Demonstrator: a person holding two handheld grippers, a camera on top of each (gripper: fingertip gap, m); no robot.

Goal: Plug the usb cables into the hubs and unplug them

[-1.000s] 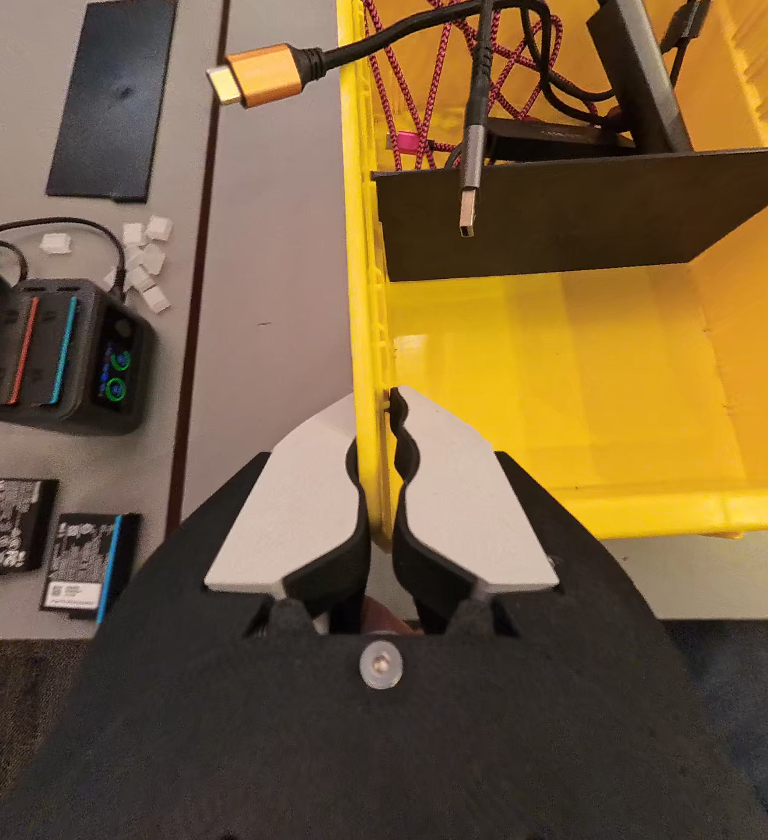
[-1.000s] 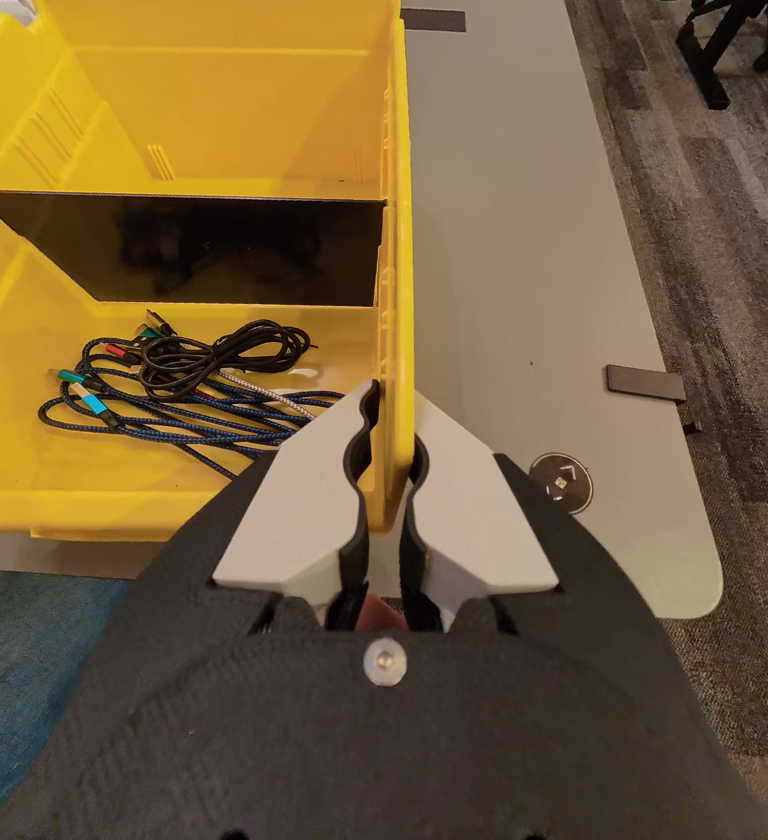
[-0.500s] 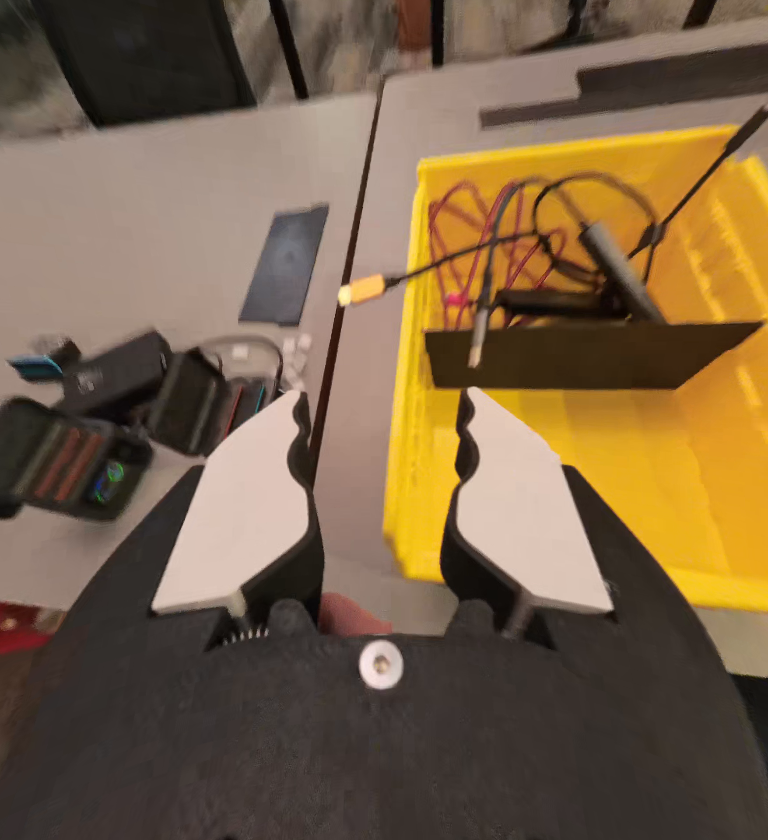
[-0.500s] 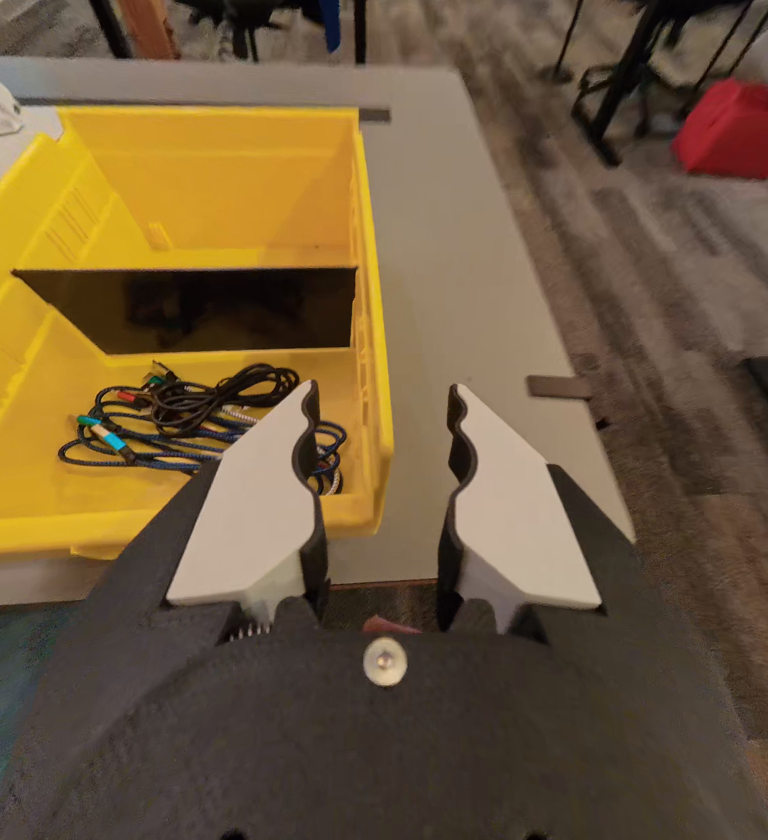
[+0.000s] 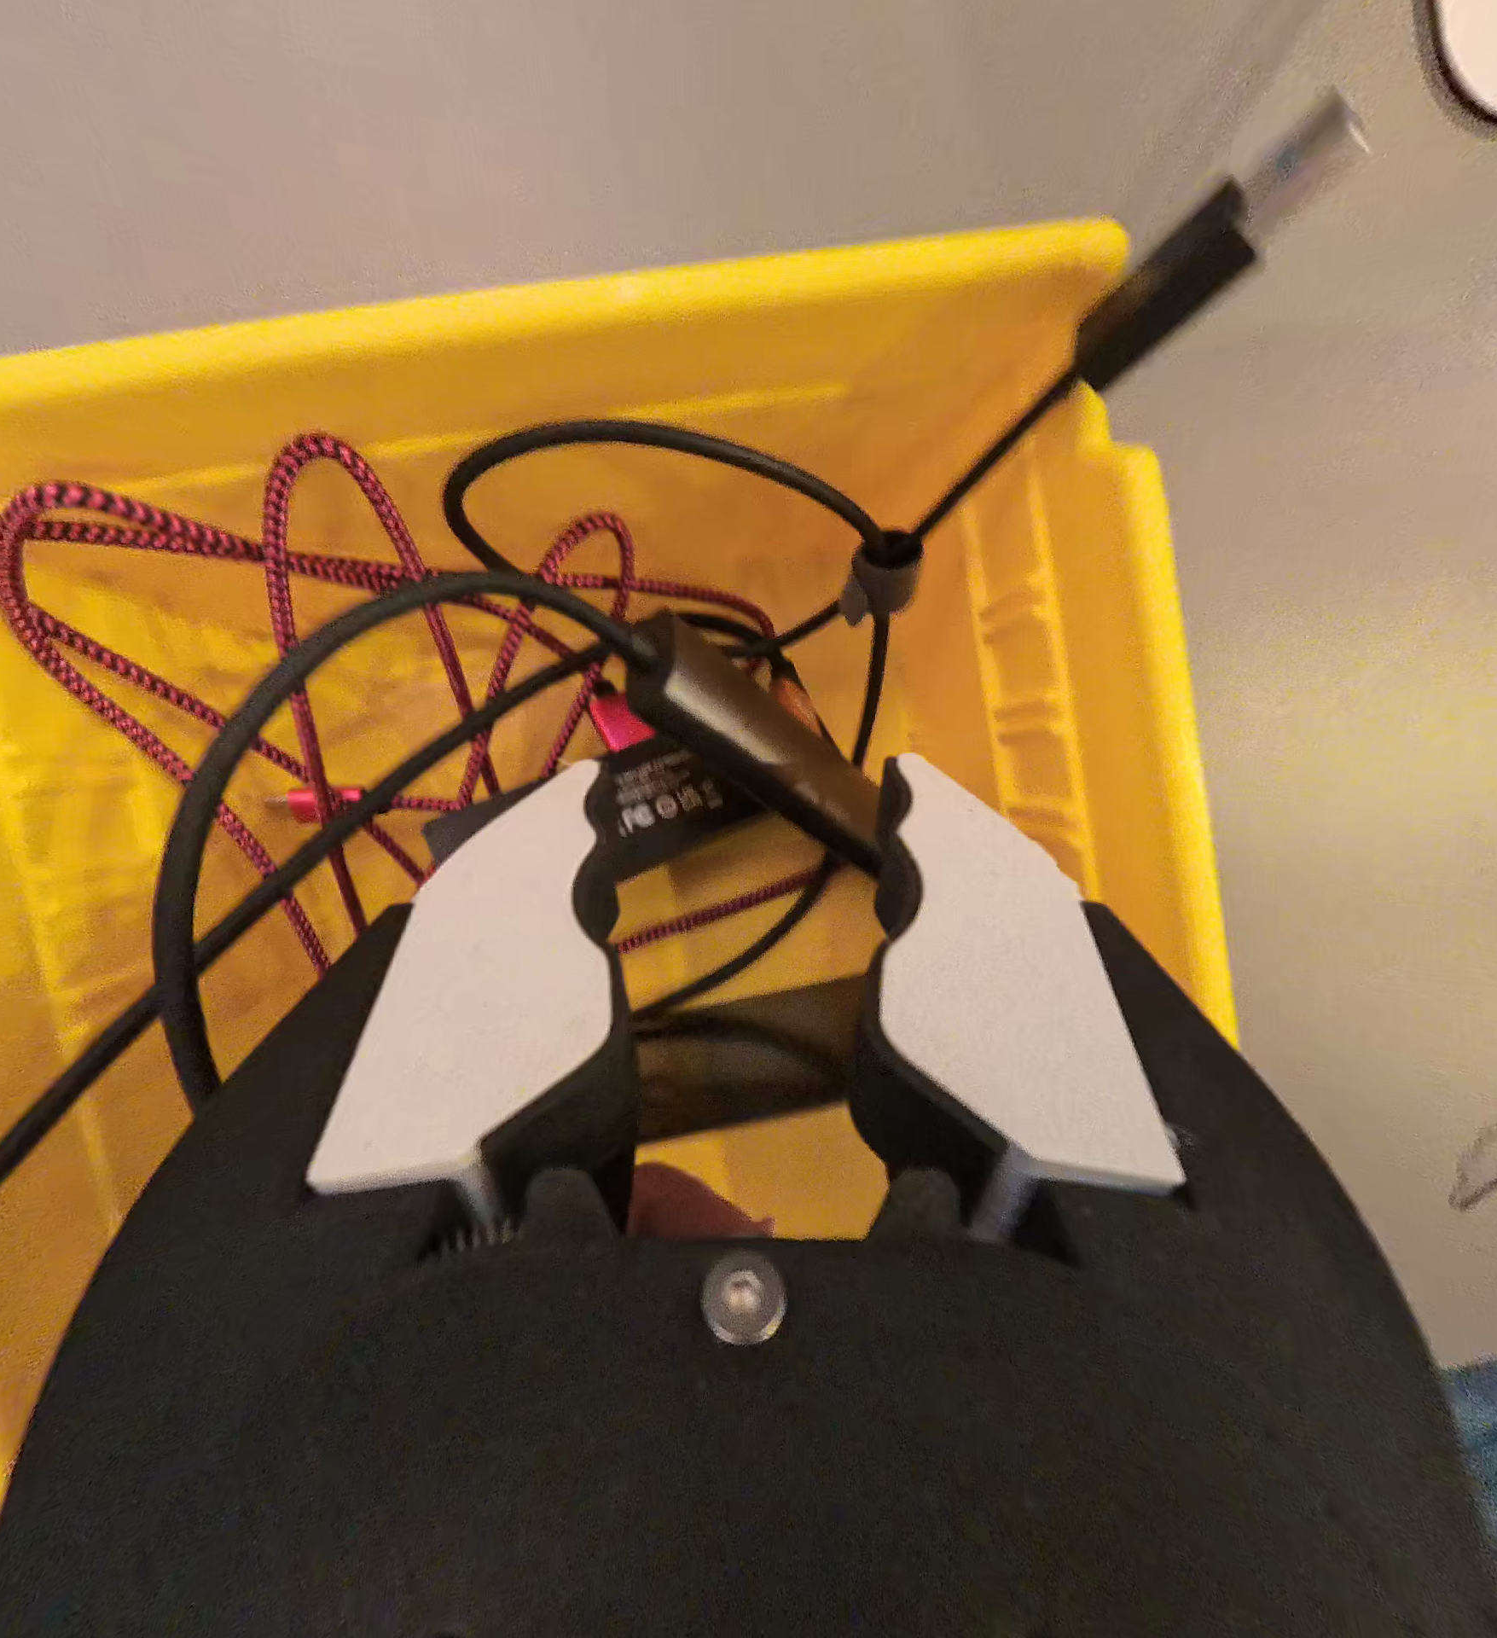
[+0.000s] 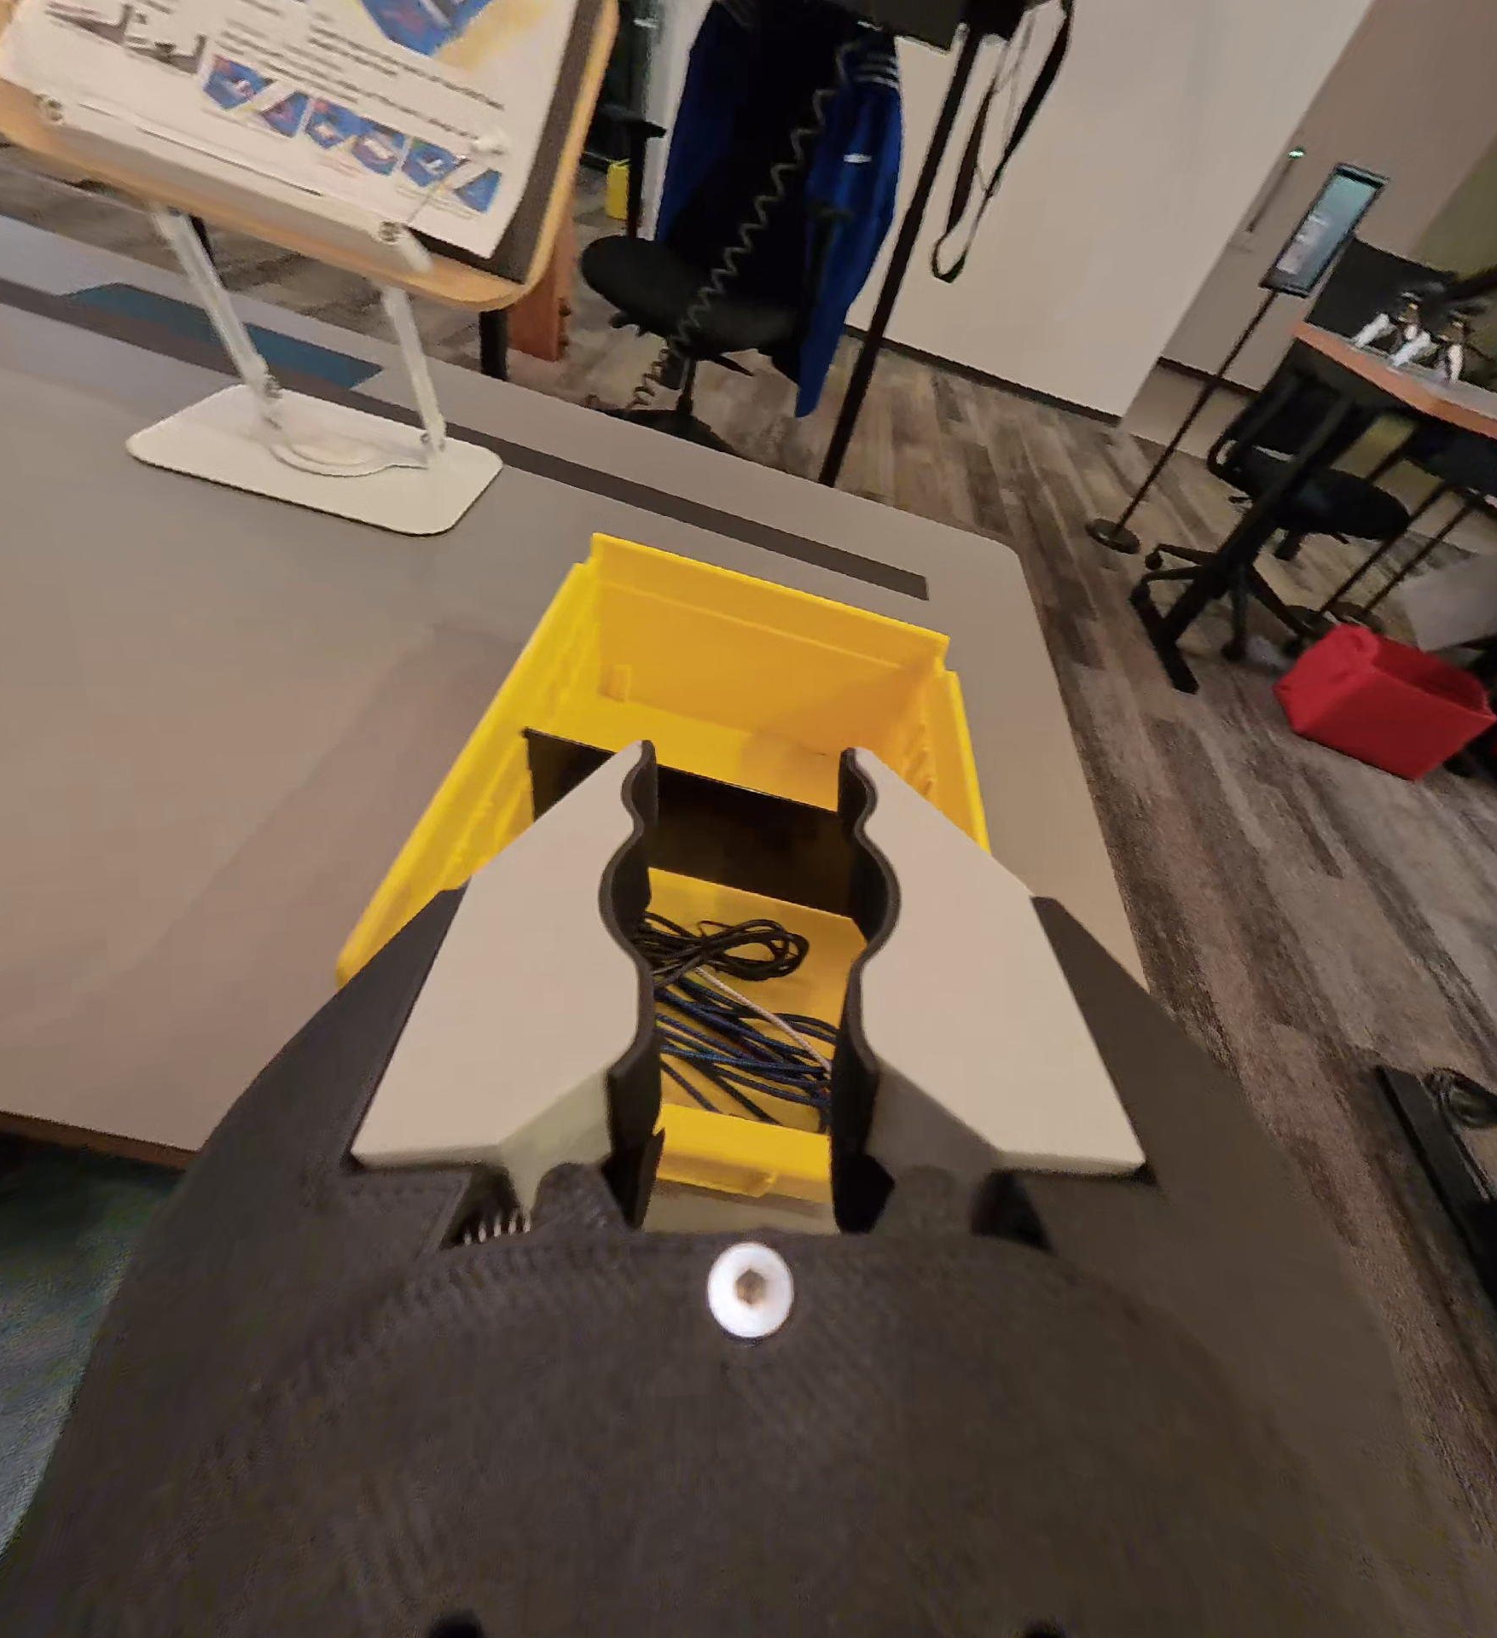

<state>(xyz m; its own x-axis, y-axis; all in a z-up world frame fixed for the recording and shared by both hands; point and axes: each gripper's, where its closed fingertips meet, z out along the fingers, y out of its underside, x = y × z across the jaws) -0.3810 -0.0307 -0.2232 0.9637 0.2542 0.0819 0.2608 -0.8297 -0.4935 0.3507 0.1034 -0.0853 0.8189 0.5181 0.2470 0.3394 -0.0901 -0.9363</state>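
Left gripper (image 5: 740, 802): fingers spread apart, grasping nothing; the tips hang over the cable-filled compartment of the left yellow bin (image 5: 550, 346).
Grey hub (image 5: 749, 753): a slim metallic bar lying on a slant inside that bin; its near end sits right at the inner edge of the right fingertip, though the blur hides whether they touch.
Black hub (image 5: 665, 811): flat, with printed markings, under the grey hub and between the two fingertips, nearer the left one.
Red braided cable (image 5: 301, 620): loops across the bin floor to the left of the hubs; a pink-red plug (image 5: 616, 722) lies just beside the grey hub's far end.
Black cables (image 5: 195, 842): one thick loop arcs left of the fingers; a thinner one climbs out over the bin's far right corner and ends in a USB plug (image 5: 1214, 230) outside the bin.
Black divider (image 5: 744, 1055): seen low between the fingers, on the near side of the hubs.
Right gripper (image 6: 749, 762): fingers released, holding nothing, raised above the right yellow bin (image 6: 771, 612).
Blue and black cables (image 6: 727, 1002): coiled in that bin's near compartment, seen through the gap between the fingers and well below them.
Table (image 6: 195, 709): grey, bearing the bin.
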